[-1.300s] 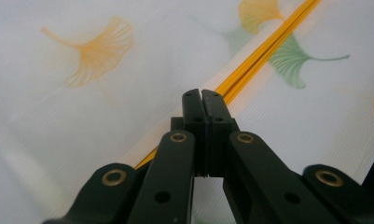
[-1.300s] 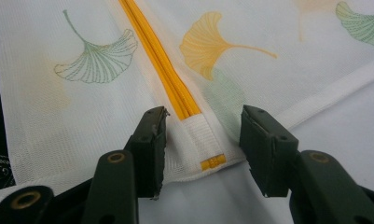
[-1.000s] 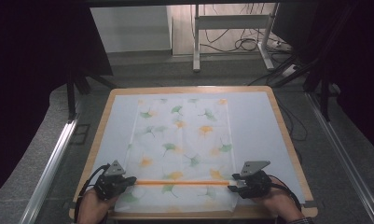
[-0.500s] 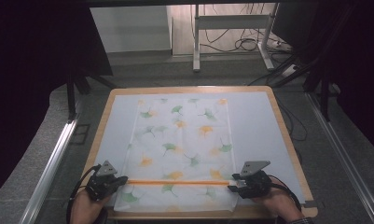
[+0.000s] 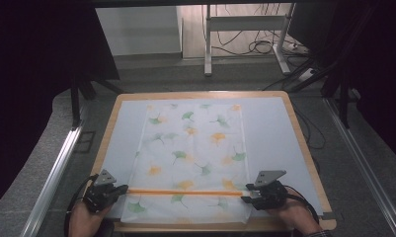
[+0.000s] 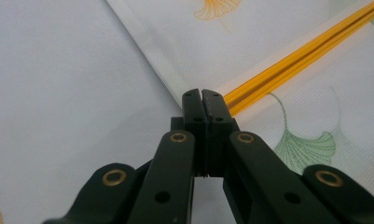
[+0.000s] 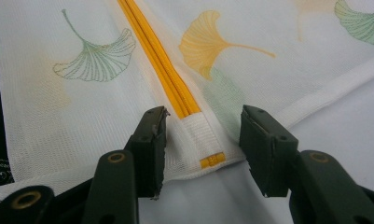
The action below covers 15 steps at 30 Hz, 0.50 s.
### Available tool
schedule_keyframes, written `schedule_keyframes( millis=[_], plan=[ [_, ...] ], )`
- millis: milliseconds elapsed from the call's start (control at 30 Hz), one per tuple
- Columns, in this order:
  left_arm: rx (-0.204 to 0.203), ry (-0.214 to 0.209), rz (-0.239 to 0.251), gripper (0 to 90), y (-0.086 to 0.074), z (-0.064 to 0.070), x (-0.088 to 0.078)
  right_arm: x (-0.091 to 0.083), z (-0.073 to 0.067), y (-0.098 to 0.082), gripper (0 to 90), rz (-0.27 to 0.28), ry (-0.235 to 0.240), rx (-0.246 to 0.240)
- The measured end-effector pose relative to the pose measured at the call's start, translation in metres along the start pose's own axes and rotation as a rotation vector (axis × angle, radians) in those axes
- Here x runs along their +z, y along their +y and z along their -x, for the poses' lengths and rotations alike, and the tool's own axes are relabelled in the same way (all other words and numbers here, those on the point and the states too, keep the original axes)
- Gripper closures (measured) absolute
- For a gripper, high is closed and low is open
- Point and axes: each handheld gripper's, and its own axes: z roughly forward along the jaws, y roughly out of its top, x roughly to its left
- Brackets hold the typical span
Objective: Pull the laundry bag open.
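- Your left gripper [image 5: 117, 189] is sitting at the near left of the pale blue table mat [image 5: 121, 133], its jaws pressed fully together in the left gripper view [image 6: 202, 95] — whether any cloth or zip pull is pinched between the tips, you cannot tell from here.
- The tips are resting right at the left end of the orange zip [image 6: 287, 60], on the hem of the white mesh bag printed with green and orange ginkgo leaves [image 6: 278, 28].
- That bag [image 5: 193, 153] is lying flat in the middle of the mat, its long side running away from you, well inside the wooden table rim [image 5: 304, 143].
- The zip [image 5: 185, 192] is running straight across the bag near your edge — from one gripper to the other.
- Your right gripper [image 5: 246, 198] is resting at the near right, its jaws standing partly open [image 7: 203, 133] and straddling the white end tab of the zip [image 7: 201, 135]; the pads are not pressing on it, and the bag's edge is lying between them.
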Motion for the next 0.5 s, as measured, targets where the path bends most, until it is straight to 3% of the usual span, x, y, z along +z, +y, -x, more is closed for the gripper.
schedule_keyframes(
  millis=[300, 500],
  plan=[
    [0.005, 0.028, 0.009, 90.0, 0.0049, -0.0027, 0.0054, 0.0001, -0.0003, 0.0004, 50.9, -0.003, -0.003, -0.002],
    [-0.028, -0.006, 0.057, 88.2, 0.0017, -0.0041, 0.0011, 0.0001, -0.0017, 0.0017, 49.1, -0.011, -0.011, -0.003]
  ],
)
